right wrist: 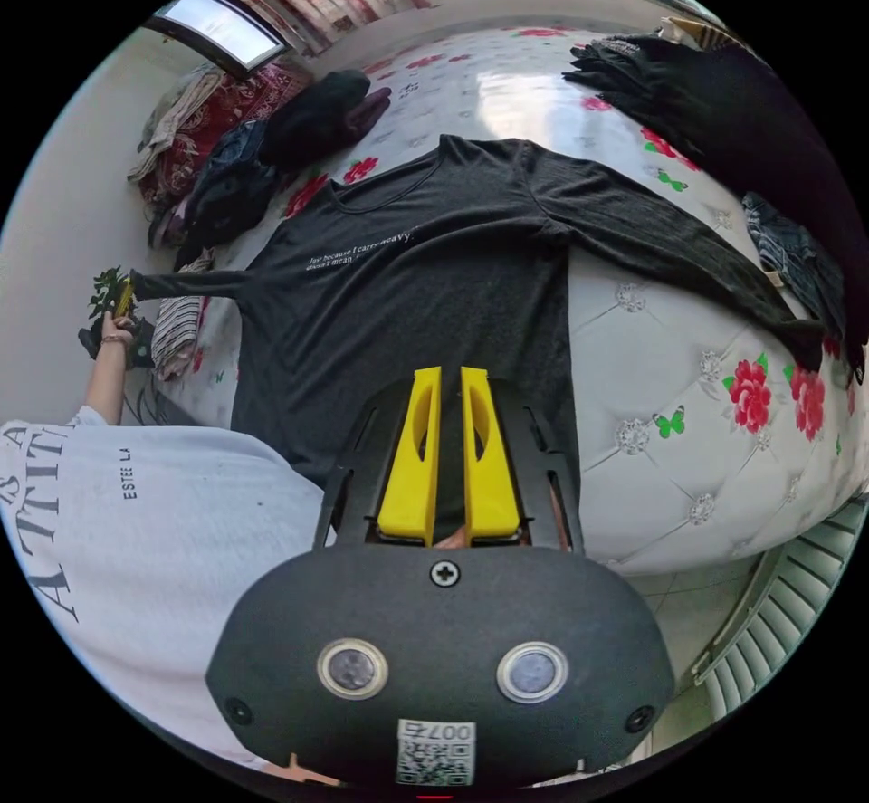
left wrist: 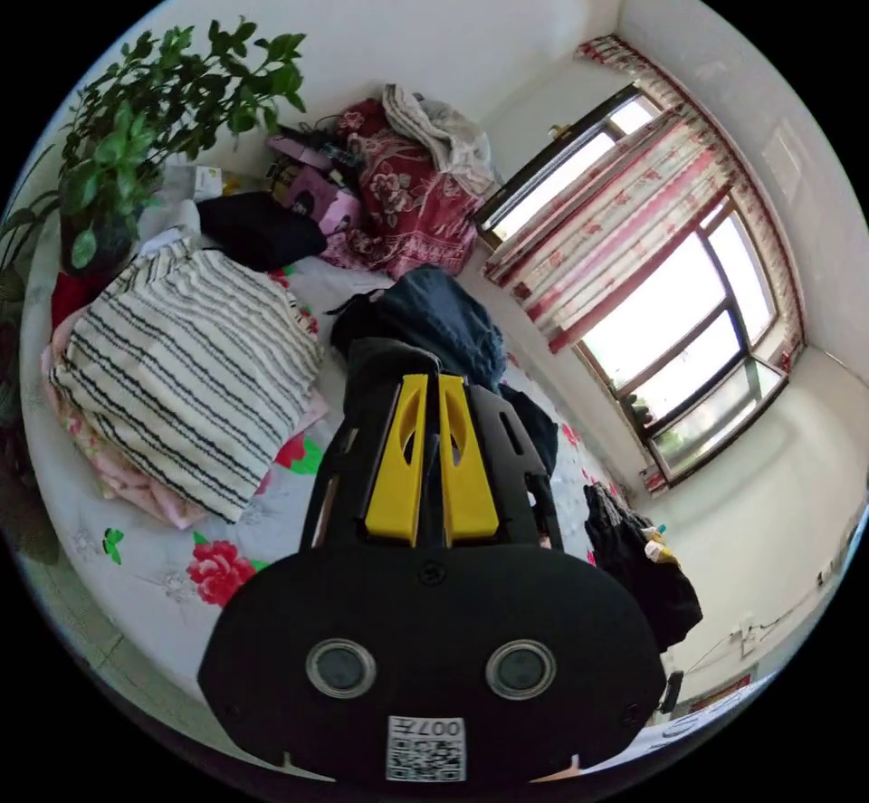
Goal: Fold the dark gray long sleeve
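The dark gray long sleeve shirt lies spread face up on the flowered bed, collar away from me and hem at the near edge. My right gripper is shut over the hem, with dark cloth between its yellow jaws. One sleeve lies stretched out to the right. The other sleeve is pulled straight out to the left, where the left gripper holds its end. In the left gripper view, my left gripper is shut on that dark cuff.
A striped folded stack sits on the bed beside a potted plant. Dark blue clothes and a red floral bundle lie further back. A black clothes pile lies on the bed's right side. A person's pale shirt shows at lower left.
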The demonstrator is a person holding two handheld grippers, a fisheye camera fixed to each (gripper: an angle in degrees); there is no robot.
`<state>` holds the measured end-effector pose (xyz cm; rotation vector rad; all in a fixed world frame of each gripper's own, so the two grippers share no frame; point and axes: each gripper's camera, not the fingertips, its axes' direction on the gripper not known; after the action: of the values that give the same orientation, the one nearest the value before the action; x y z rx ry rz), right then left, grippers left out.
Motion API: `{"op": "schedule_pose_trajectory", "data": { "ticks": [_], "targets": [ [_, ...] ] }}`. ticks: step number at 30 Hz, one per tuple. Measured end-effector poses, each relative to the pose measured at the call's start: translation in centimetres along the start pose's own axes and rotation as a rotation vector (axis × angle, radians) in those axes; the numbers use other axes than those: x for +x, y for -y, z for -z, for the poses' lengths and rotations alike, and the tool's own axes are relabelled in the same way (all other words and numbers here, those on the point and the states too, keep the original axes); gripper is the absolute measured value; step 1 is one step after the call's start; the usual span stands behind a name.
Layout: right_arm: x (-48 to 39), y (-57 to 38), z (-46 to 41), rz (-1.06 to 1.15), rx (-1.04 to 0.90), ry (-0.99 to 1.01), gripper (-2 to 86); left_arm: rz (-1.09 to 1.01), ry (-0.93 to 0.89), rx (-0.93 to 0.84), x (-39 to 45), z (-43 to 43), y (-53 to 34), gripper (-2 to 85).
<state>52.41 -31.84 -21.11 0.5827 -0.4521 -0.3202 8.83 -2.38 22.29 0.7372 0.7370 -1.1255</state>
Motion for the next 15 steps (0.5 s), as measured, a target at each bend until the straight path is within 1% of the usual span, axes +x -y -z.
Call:
{"op": "schedule_pose_trajectory", "data": {
  "ticks": [2, 4, 5, 7, 8, 10, 11, 12, 13, 14, 15],
  "targets": [
    [0.6, -0.2, 0.4, -0.001, 0.002, 0.010, 3.1, -0.092, -0.071, -0.030, 4.7, -1.1, -0.6, -0.4],
    [1.6, -0.4, 1.4, -0.003, 0.018, 0.016, 3.3, -0.241, -0.205, -0.100, 12.6, -3.4, -2.8, -0.2],
    [1.9, -0.5, 1.8, -0.005, 0.026, 0.017, 3.3, -0.281, -0.245, -0.123, 14.8, -4.0, -3.7, -0.1],
    [3.4, -1.0, 3.4, -0.024, 0.059, 0.025, 3.5, -0.450, -0.416, -0.239, 23.8, -6.6, -8.9, 0.4],
    [3.8, -1.2, 3.8, -0.031, 0.069, 0.026, 3.6, -0.491, -0.460, -0.272, 26.1, -7.2, -10.6, 0.7],
    [5.7, -2.1, 5.1, -0.063, 0.097, 0.029, 4.1, -0.613, -0.633, -0.447, 33.6, -10.1, -18.6, 2.3],
    [6.3, -2.3, 5.3, -0.073, 0.099, 0.029, 4.2, -0.634, -0.671, -0.505, 35.1, -11.1, -20.9, 2.8],
    [7.4, -2.8, 5.6, -0.092, 0.102, 0.033, 4.6, -0.668, -0.727, -0.632, 37.6, -13.3, -25.8, 4.6],
    [8.5, -3.2, 5.8, -0.113, 0.103, 0.041, 5.0, -0.684, -0.726, -0.756, 39.1, -15.8, -30.8, 6.6],
    [9.1, -3.3, 5.9, -0.123, 0.103, 0.047, 5.2, -0.691, -0.711, -0.813, 39.5, -16.9, -33.3, 7.6],
    [10.0, -3.5, 6.0, -0.137, 0.102, 0.063, 5.6, -0.708, -0.669, -0.922, 39.7, -18.8, -37.7, 9.0]
  ]
}}
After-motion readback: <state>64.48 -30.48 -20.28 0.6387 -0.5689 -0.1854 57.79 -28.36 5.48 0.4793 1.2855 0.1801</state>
